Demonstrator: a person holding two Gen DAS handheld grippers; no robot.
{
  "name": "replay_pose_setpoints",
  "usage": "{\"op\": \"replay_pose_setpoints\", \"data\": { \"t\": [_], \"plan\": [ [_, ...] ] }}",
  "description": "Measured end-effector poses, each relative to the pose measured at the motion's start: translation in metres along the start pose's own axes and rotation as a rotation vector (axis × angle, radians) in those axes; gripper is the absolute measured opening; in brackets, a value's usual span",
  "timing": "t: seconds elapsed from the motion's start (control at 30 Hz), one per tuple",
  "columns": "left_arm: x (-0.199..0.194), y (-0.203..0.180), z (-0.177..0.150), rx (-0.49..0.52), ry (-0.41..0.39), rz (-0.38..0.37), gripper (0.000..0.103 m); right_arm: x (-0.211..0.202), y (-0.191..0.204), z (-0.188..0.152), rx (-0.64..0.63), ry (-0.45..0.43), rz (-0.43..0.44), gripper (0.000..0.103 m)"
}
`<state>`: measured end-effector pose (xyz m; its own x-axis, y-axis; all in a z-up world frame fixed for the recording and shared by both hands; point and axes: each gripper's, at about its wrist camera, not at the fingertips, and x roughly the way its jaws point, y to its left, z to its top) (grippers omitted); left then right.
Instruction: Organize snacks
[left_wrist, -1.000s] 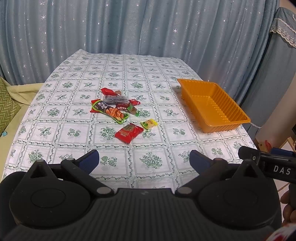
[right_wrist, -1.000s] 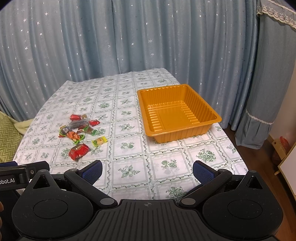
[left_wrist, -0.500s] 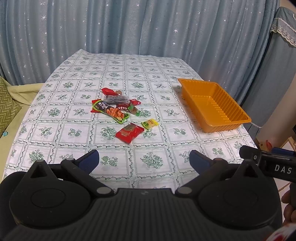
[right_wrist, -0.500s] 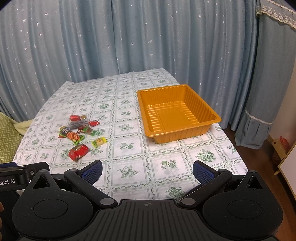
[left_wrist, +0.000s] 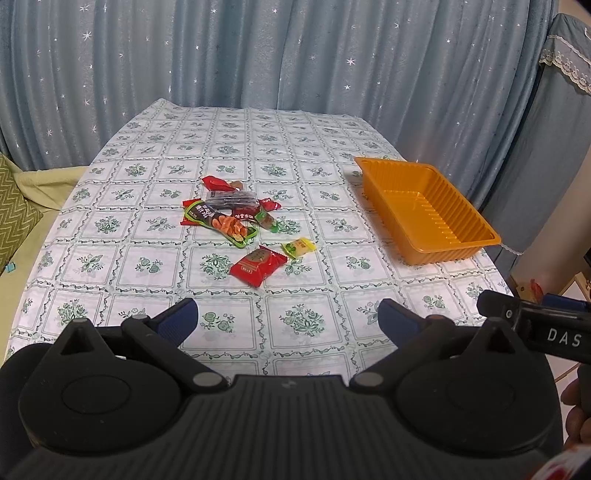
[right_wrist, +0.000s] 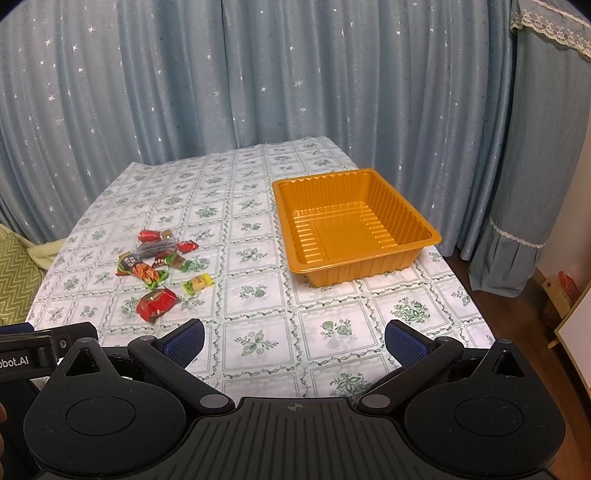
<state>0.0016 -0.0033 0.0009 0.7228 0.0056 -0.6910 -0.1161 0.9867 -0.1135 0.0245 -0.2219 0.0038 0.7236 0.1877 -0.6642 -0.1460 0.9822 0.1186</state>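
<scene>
Left gripper (left_wrist: 286, 323) wide apart, holding nothing, above near table edge. Right gripper (right_wrist: 293, 341) likewise spread wide, nothing held. Beyond: red packet (left_wrist: 258, 265) nearest, small yellow-green candy (left_wrist: 298, 248) just beside. Farther: snack pile (left_wrist: 229, 210) mid-tablecloth (left_wrist: 147, 236). Orange tray (right_wrist: 354, 225) well apart, toward right edge. Blue starred curtain (right_wrist: 258, 92) behind.

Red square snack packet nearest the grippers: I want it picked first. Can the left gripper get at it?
Probably yes: the red square snack packet lies alone, and only bare tablecloth separates it from the open left gripper.
</scene>
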Motion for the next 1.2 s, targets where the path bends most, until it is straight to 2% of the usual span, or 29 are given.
{"op": "replay_pose_setpoints", "data": {
  "t": [0.63, 0.83, 1.0, 1.2],
  "plan": [
    [0.0, 0.0, 0.001, -0.001, 0.0, -0.009, 0.103, 0.002, -0.002, 0.001, 0.001, -0.001, 0.002, 0.103],
    [0.005, 0.011, 0.003, -0.013, 0.0, -0.01, 0.103, 0.007, 0.002, -0.002, 0.001, -0.001, 0.009, 0.103],
    [0.02, 0.028, 0.005, -0.016, 0.007, -0.007, 0.103, 0.017, 0.003, -0.006, 0.0, 0.001, 0.024, 0.103],
    [0.058, 0.05, 0.011, -0.005, 0.052, -0.022, 0.103, 0.044, 0.006, -0.007, 0.001, 0.016, 0.039, 0.103]
  ]
}}
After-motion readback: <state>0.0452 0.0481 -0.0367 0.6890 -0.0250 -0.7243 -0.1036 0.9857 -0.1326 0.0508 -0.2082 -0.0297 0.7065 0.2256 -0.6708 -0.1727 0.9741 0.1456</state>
